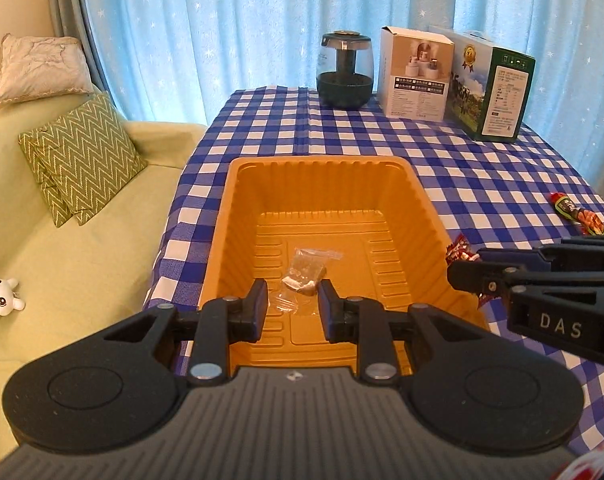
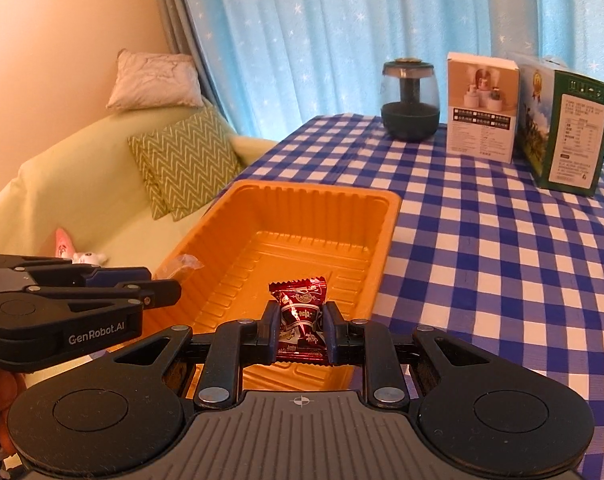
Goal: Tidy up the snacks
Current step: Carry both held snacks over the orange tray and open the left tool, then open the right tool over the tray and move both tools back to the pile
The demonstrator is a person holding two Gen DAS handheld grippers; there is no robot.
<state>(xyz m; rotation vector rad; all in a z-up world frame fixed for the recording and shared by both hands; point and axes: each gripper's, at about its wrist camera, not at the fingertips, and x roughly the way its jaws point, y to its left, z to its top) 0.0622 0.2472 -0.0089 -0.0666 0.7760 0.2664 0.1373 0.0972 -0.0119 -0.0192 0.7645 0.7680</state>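
Note:
An orange plastic tray [image 1: 425, 216] stands on the checked table; it also shows in the right wrist view [image 2: 385, 232]. A clear-wrapped snack [image 1: 306, 274] lies on the tray floor. My left gripper [image 1: 293, 307] is open just above it, fingers either side, not touching. My right gripper [image 2: 301, 326] is shut on a dark red candy packet [image 2: 301, 316] and holds it over the tray's near end. In the left wrist view the right gripper [image 1: 467, 276] comes in from the right with the red packet [image 1: 459, 251] showing behind it. A red-green snack stick [image 1: 577, 214] lies on the table at right.
A dark glass jar [image 1: 345, 70], a white box [image 1: 415, 74] and a green box [image 1: 493, 88] stand at the table's far edge. A green sofa [image 1: 82, 248] with cushions and a small plush toy [image 1: 0, 294] sits left of the table. Blue curtains hang behind.

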